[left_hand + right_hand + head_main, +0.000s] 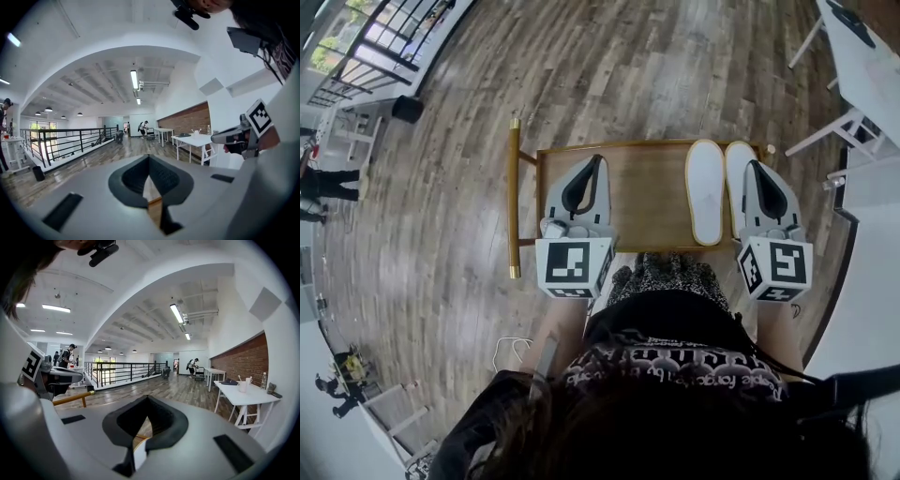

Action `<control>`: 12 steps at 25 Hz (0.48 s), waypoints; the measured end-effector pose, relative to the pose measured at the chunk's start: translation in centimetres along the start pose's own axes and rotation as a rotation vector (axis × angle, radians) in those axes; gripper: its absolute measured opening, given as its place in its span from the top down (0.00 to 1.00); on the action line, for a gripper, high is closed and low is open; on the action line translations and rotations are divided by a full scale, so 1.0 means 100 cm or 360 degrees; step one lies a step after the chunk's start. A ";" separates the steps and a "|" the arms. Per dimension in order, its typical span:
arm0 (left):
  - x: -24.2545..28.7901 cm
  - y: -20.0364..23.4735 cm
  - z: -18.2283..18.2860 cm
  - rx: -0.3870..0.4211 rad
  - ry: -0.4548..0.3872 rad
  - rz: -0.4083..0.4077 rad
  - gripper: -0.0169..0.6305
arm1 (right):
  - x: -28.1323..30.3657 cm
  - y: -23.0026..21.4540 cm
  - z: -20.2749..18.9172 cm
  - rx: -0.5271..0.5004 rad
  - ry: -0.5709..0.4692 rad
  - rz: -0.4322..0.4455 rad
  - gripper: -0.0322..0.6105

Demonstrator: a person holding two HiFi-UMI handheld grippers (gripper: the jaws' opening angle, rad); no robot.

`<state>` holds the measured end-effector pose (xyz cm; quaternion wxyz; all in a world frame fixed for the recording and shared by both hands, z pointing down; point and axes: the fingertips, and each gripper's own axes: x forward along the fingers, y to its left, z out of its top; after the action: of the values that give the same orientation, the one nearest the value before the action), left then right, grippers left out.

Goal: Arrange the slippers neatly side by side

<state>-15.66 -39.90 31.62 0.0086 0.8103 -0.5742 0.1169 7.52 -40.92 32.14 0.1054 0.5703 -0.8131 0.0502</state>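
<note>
Two white slippers lie side by side, toes away from me, at the right end of a low wooden rack (647,192). The left slipper (706,192) shows whole. The right slipper (737,171) is mostly hidden under my right gripper (751,165), which hovers over it, shut with nothing between its jaws. Through the slot behind those jaws a bit of white slipper (139,456) shows. My left gripper (599,159) hangs over the bare left part of the rack, also shut and empty. In its own view, the left gripper (149,158) has its tips meeting, with only wood below.
The rack has a brass-coloured rail (514,197) on its left side and stands on a wooden floor. A white table (862,56) is at the far right and a black railing (384,37) at the far left. My knees are close to the rack's near edge.
</note>
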 end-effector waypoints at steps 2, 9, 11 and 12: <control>0.000 0.007 0.002 -0.0023 -0.0008 0.0022 0.97 | 0.002 0.003 0.007 -0.0014 -0.0026 0.0003 0.95; 0.002 0.016 0.009 -0.0027 -0.0035 0.0074 0.97 | 0.008 0.007 0.012 -0.0059 -0.0010 0.0001 0.95; 0.002 0.016 0.011 -0.0026 -0.0038 0.0083 0.97 | 0.008 0.006 0.014 -0.0063 -0.0013 -0.0002 0.95; 0.002 0.016 0.012 -0.0023 -0.0043 0.0089 0.97 | 0.008 0.005 0.015 -0.0066 -0.0017 -0.0004 0.95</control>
<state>-16.86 -40.81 30.34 0.0036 0.7952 -0.5976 0.1021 6.58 -41.77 30.86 0.1129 0.5692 -0.8138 0.0302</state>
